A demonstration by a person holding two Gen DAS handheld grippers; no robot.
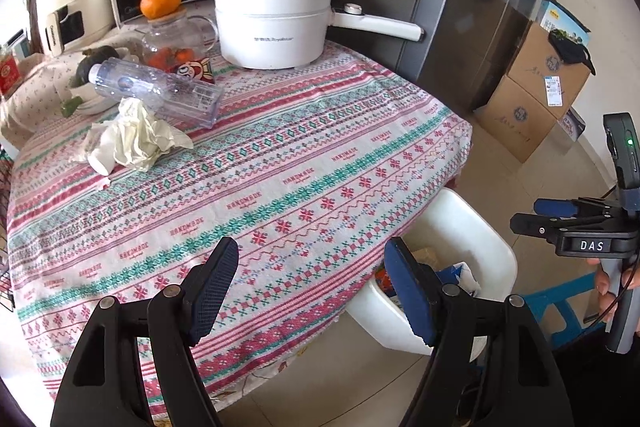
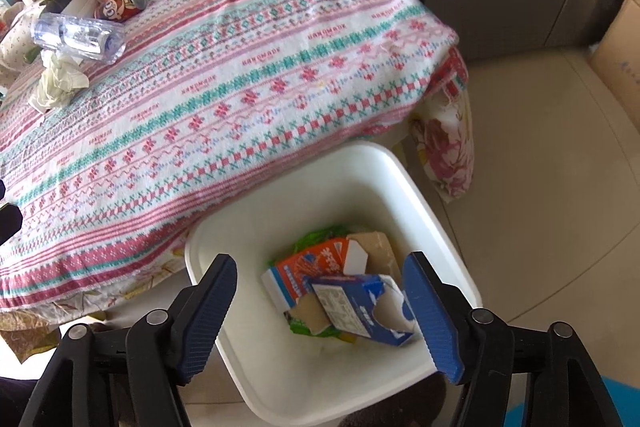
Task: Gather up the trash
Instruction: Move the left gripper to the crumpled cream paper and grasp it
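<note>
A white trash bin [image 2: 400, 183] stands on the floor beside the table; inside lie a torn blue carton [image 2: 356, 307], an orange-and-white carton [image 2: 308, 267] and green wrapping. My right gripper [image 2: 320, 311] hangs open above the bin, nothing between its pads. My left gripper [image 1: 312, 283] is open over the table's near edge, holding nothing. On the patterned tablecloth [image 1: 280, 163], far left, lie a crumpled tissue [image 1: 136, 135] and an empty clear plastic bottle [image 1: 160, 91]. The same tissue [image 2: 60, 79] and bottle [image 2: 76, 37] show in the right wrist view, with a red drink can [image 2: 122, 5] behind them.
A white electric pot [image 1: 272, 23] with a woven mat on top, a glass jar with an orange [image 1: 160, 1], a microwave and a white appliance crowd the table's back. A grey fridge [image 1: 460, 7] and cardboard boxes [image 1: 536, 87] stand right. A blue stool [image 1: 560, 307] sits by the bin.
</note>
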